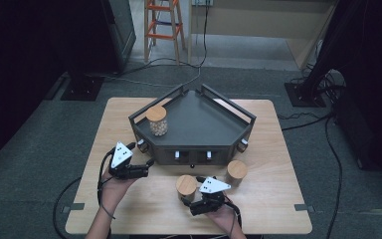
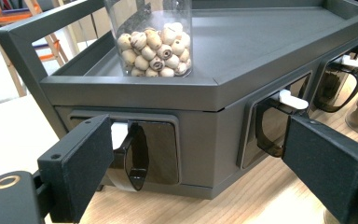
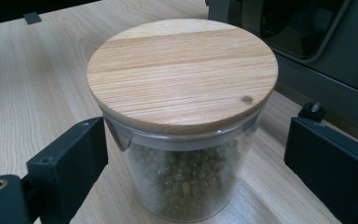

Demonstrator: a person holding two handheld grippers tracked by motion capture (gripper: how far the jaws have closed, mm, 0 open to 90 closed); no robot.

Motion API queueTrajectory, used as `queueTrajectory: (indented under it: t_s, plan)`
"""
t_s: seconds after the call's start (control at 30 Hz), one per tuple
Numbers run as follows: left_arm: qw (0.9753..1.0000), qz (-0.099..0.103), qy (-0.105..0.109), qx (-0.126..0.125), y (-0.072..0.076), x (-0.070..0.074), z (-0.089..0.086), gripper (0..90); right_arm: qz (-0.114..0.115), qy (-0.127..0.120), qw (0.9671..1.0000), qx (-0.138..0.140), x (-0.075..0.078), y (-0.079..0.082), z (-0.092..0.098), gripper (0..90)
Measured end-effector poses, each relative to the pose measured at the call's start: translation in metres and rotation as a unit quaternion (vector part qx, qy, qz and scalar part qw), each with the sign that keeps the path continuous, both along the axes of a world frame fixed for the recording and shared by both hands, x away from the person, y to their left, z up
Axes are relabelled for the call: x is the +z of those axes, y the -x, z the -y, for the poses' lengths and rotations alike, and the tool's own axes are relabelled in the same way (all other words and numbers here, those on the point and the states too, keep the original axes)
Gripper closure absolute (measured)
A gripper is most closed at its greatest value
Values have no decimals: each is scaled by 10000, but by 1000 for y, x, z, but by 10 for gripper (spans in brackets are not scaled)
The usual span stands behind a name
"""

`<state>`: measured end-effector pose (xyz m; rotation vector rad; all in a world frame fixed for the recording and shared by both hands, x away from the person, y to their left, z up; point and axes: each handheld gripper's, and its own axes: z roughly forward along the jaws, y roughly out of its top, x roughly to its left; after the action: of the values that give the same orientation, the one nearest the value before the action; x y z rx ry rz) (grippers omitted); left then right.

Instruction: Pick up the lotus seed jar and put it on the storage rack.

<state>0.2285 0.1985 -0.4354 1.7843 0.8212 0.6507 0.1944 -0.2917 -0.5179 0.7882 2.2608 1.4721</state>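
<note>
Around the bean jar (image 3: 182,126) the right claw (image 3: 193,154) stands spread, seemingly untouching; left claw (image 2: 191,163) spread too.

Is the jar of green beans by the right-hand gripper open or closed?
Closed: the wooden lid sits flat on the jar, standing upright between the right gripper's open jaws.

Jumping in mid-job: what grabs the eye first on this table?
A dark angular rack sits at the table's middle, with a jar of pale round seeds on its top shelf. In front, the right gripper stands open around a wooden-lidded jar of green beans, while the left gripper faces the rack's drawers.
</note>
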Motion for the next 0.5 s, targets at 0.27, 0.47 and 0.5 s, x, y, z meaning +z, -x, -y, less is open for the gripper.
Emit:
queueTrajectory:
  t_s: [0.27, 0.47, 0.5]
  plan:
    - [9998, -141, 54, -153, 0, 1, -2, 89, 88, 5, 9999, 58, -1, 1, 0, 59]
    - [9996, -81, -93, -237, 0, 1, 2, 89, 88, -26, 10000, -3, -2, 2, 0, 59]
    - [9996, -82, -82, -238, 0, 1, 1, 88, 91, -26, 10000, -20, -2, 3, -1, 59]
